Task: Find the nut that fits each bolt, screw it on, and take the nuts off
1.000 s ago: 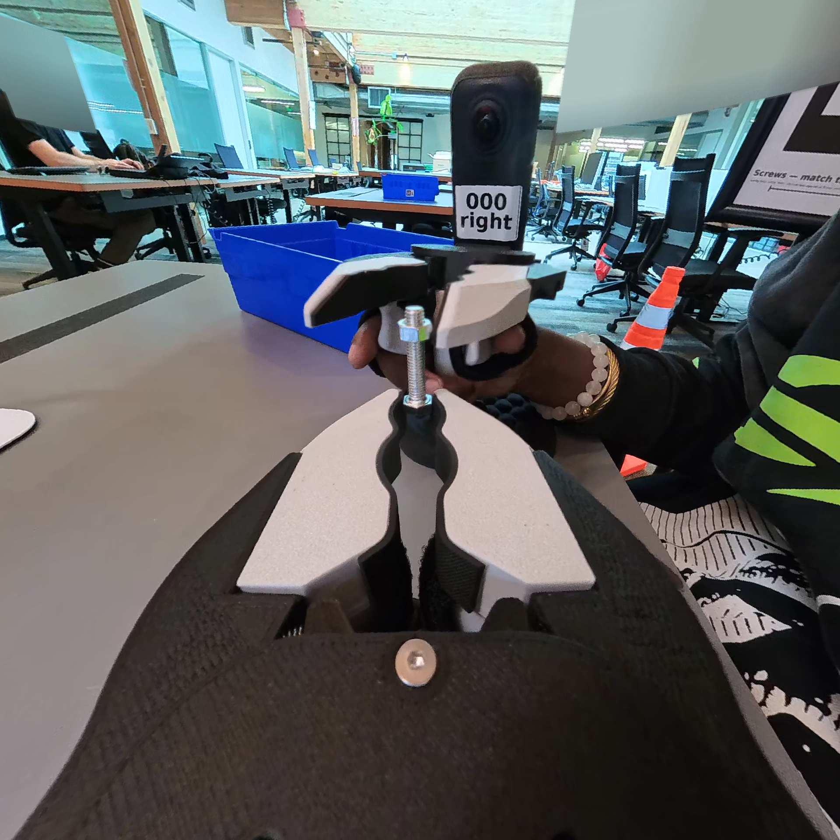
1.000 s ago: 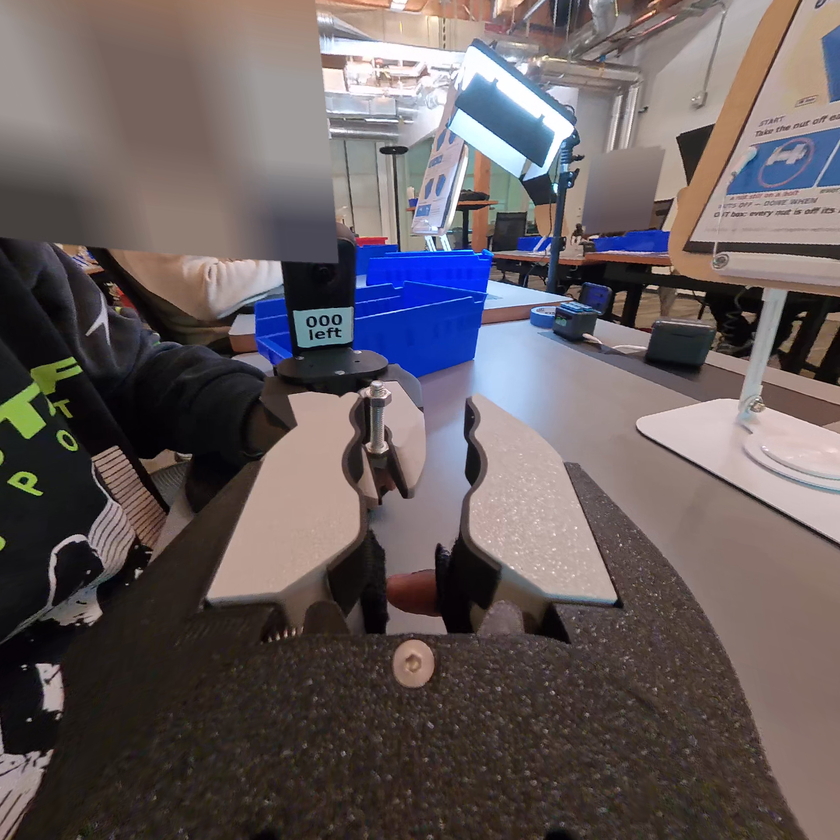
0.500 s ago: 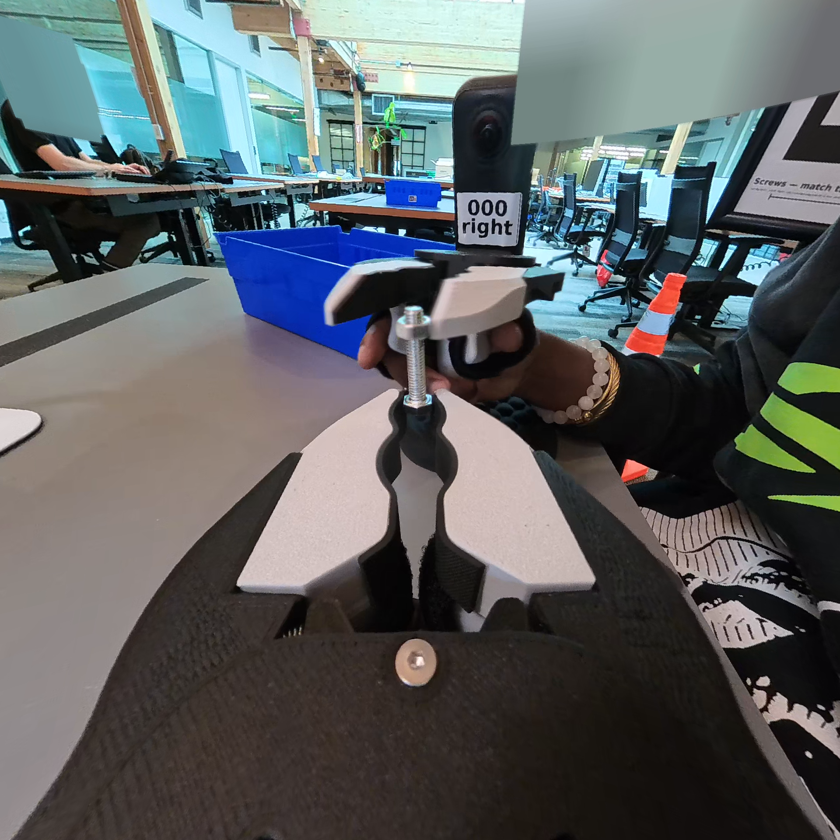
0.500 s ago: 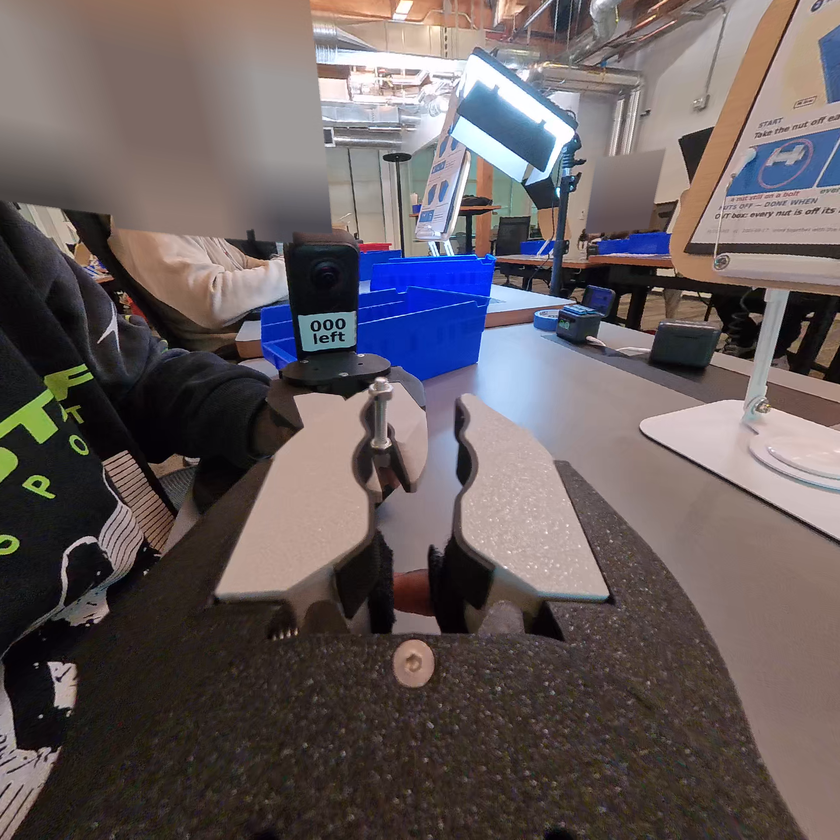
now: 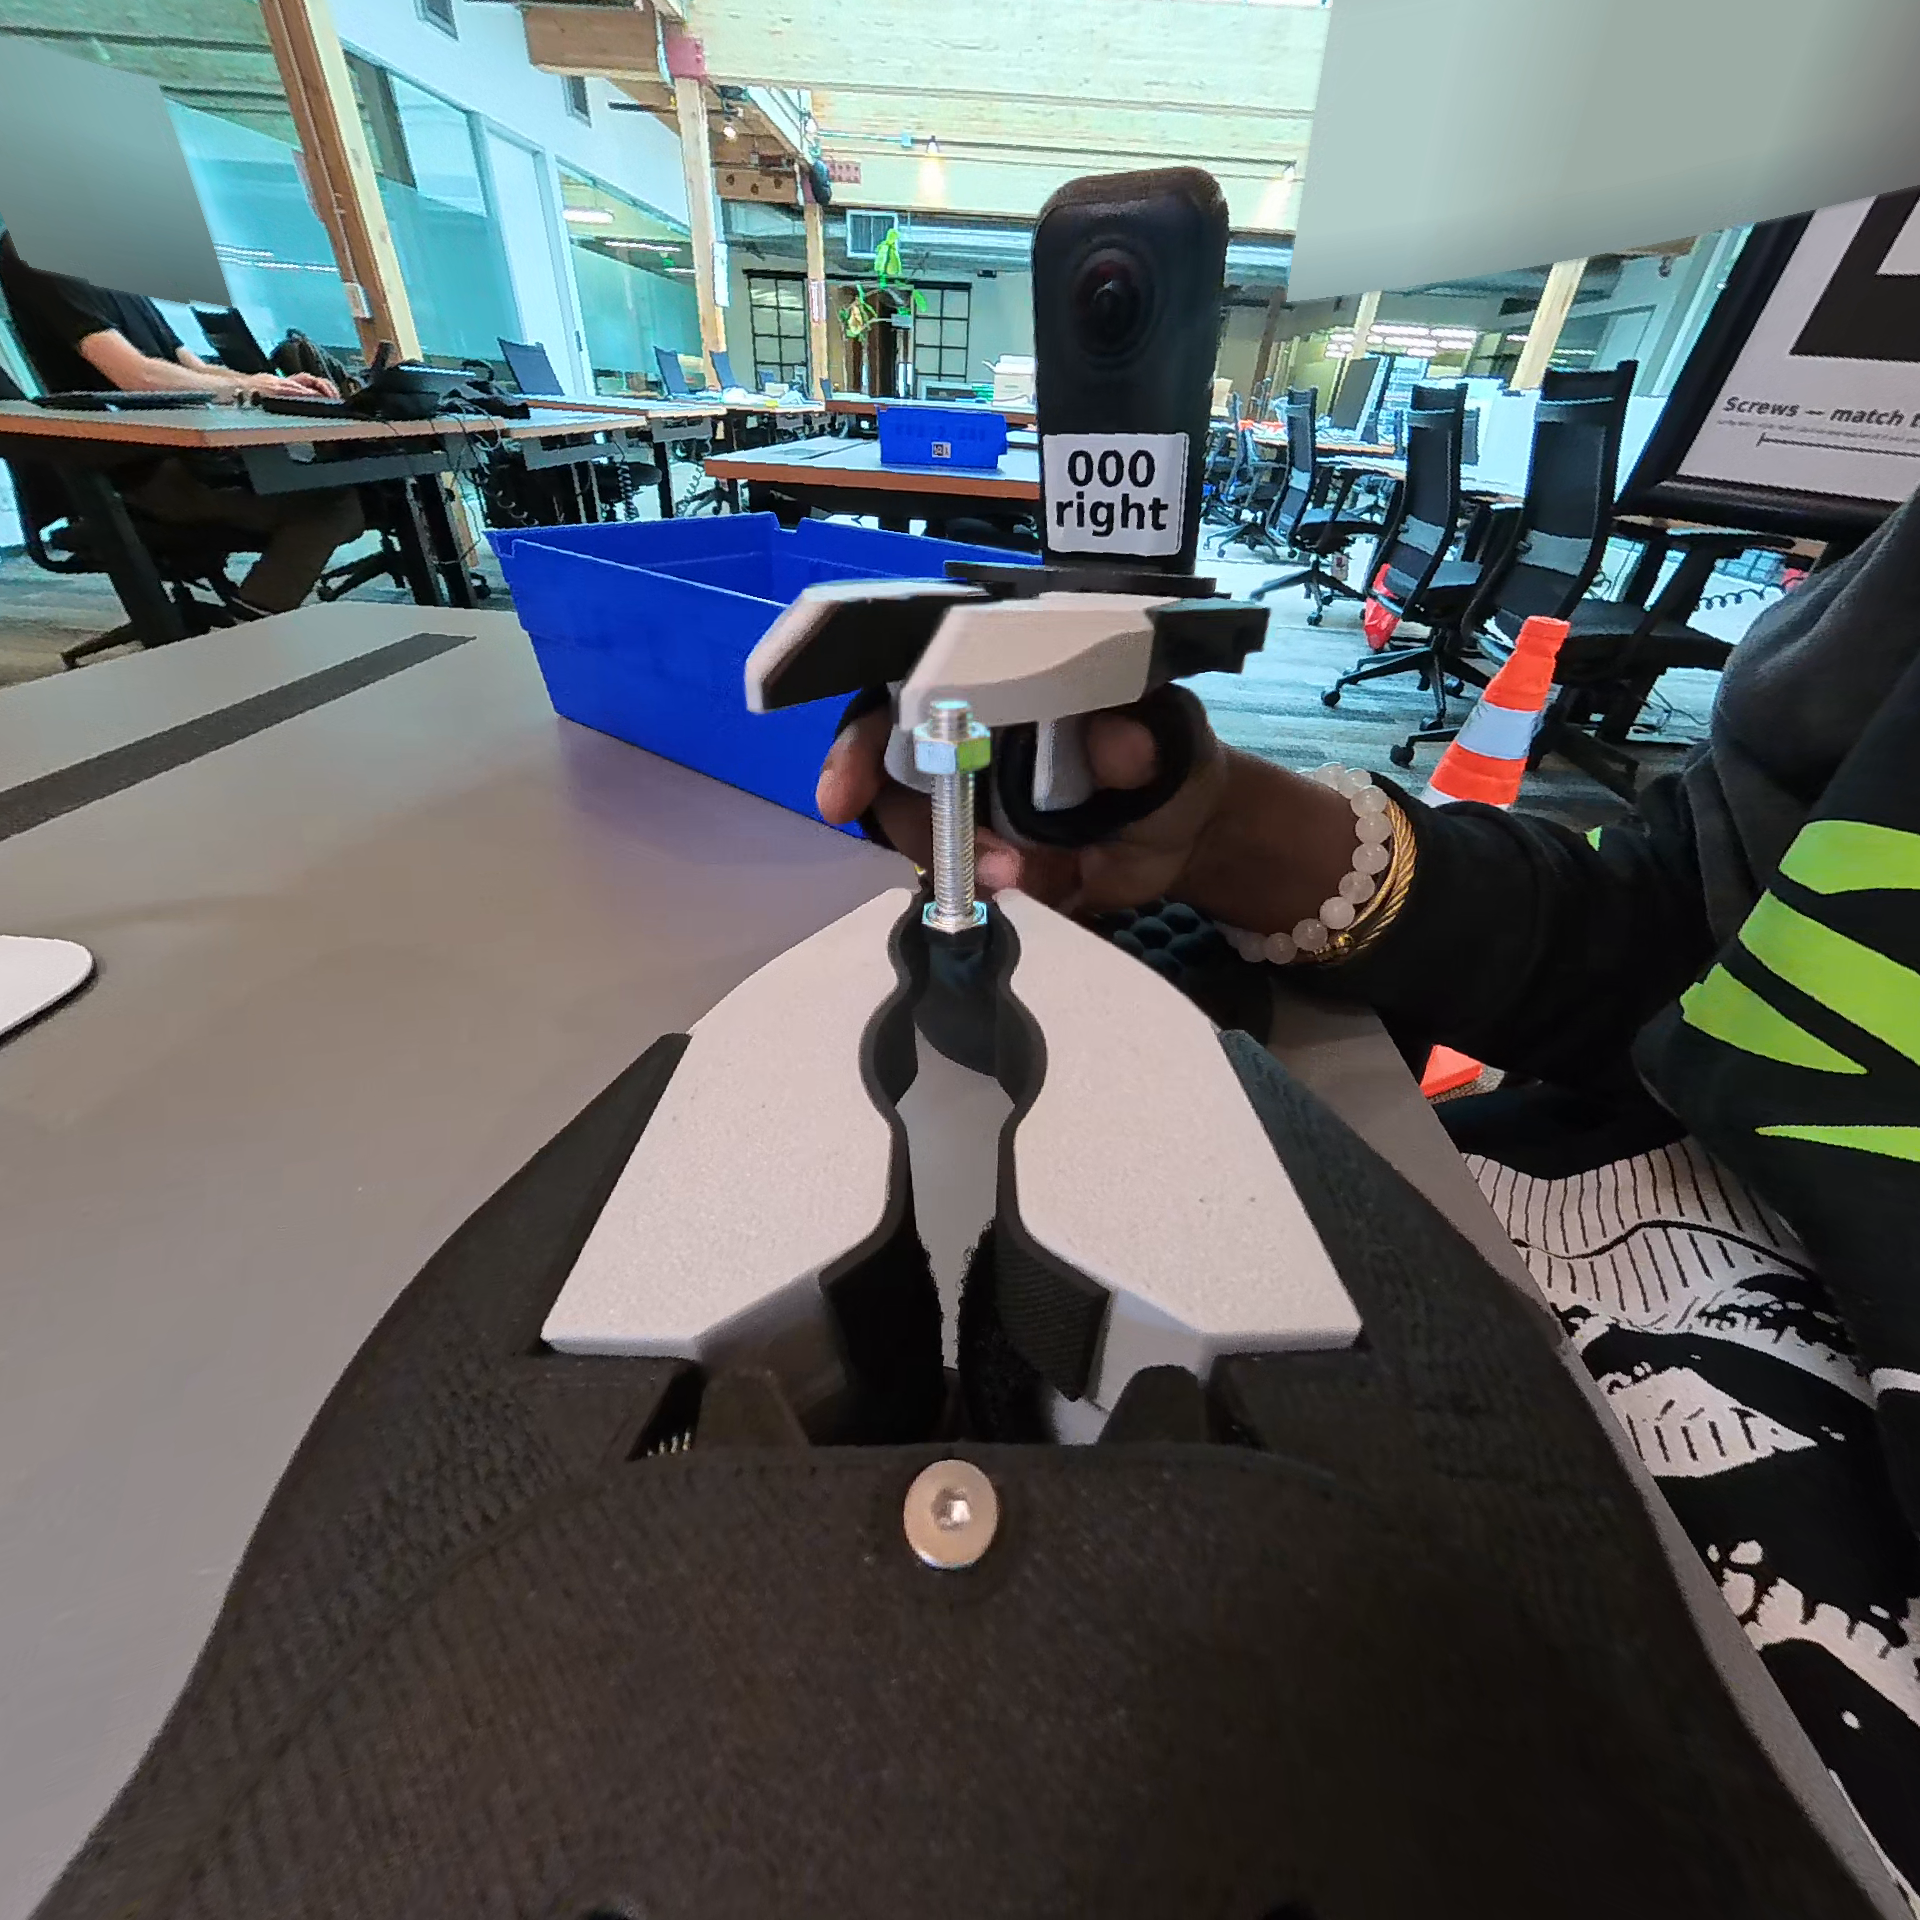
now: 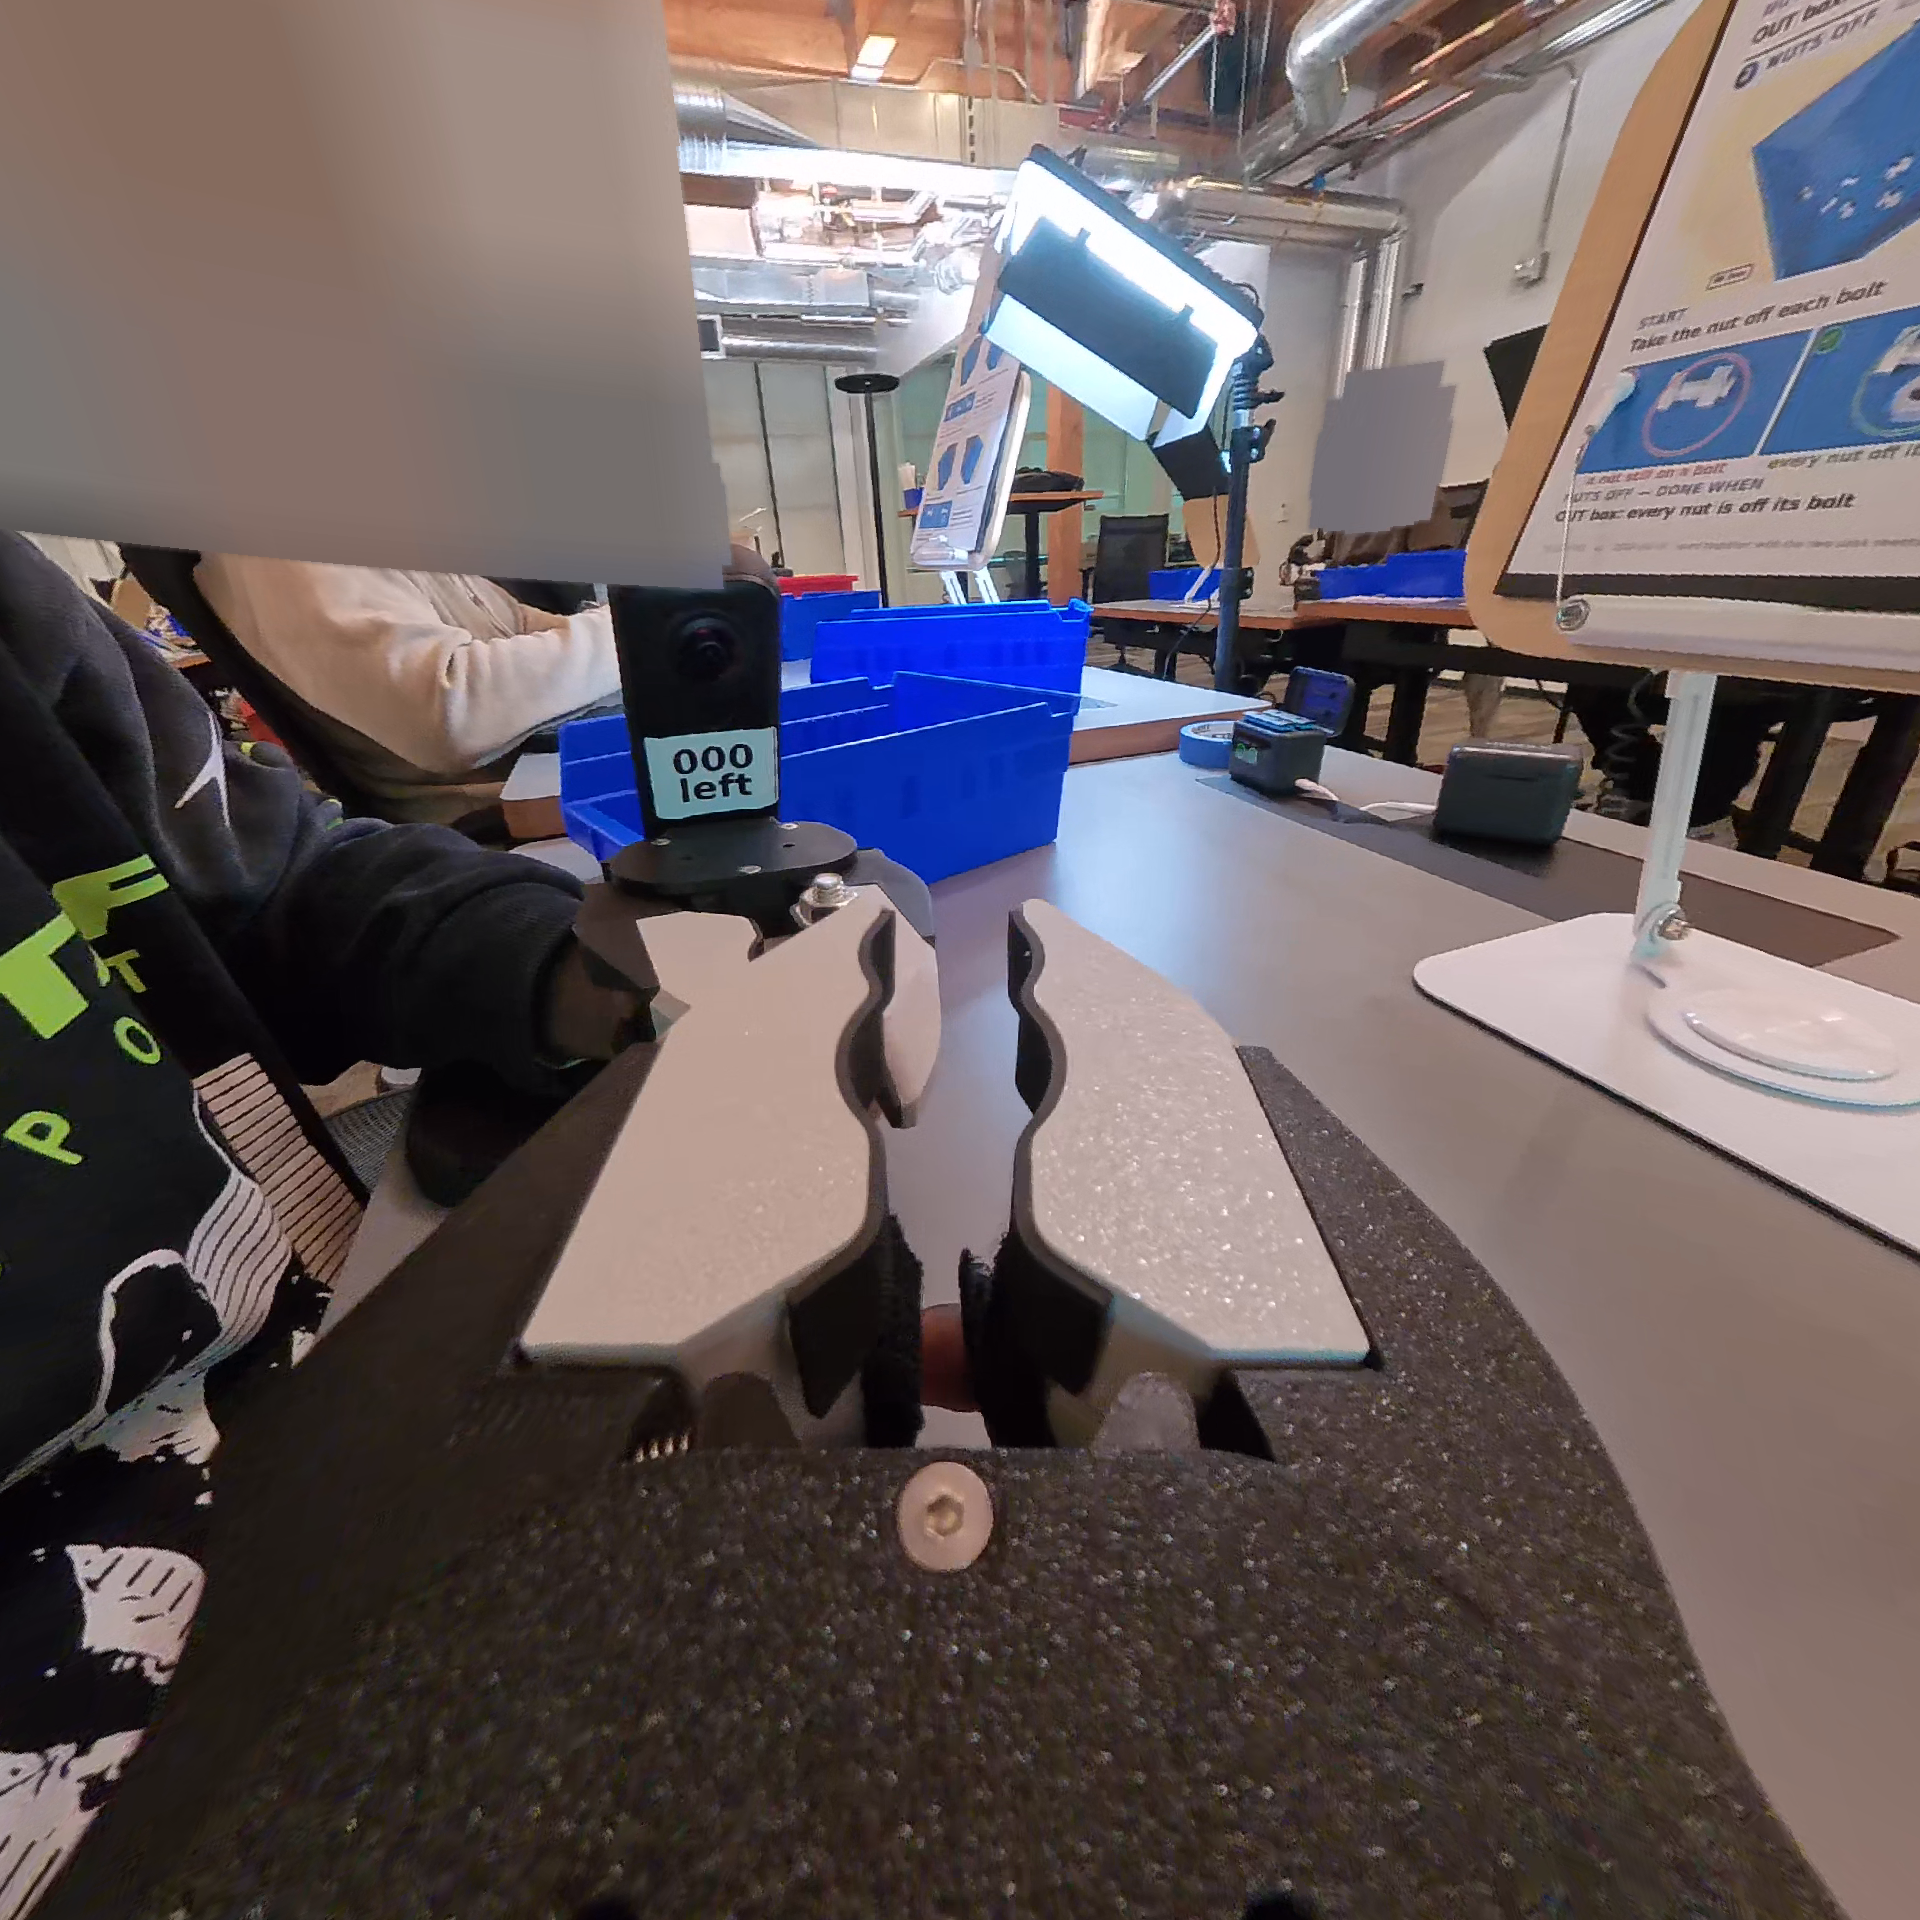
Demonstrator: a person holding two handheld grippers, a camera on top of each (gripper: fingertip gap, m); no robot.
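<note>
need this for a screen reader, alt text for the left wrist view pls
The left claw is shut on the lower end of an upright bolt, a nut near its top. The right claw, held in a hand, reaches in just behind the nut, with a blue bin on the grey table beyond.
</note>
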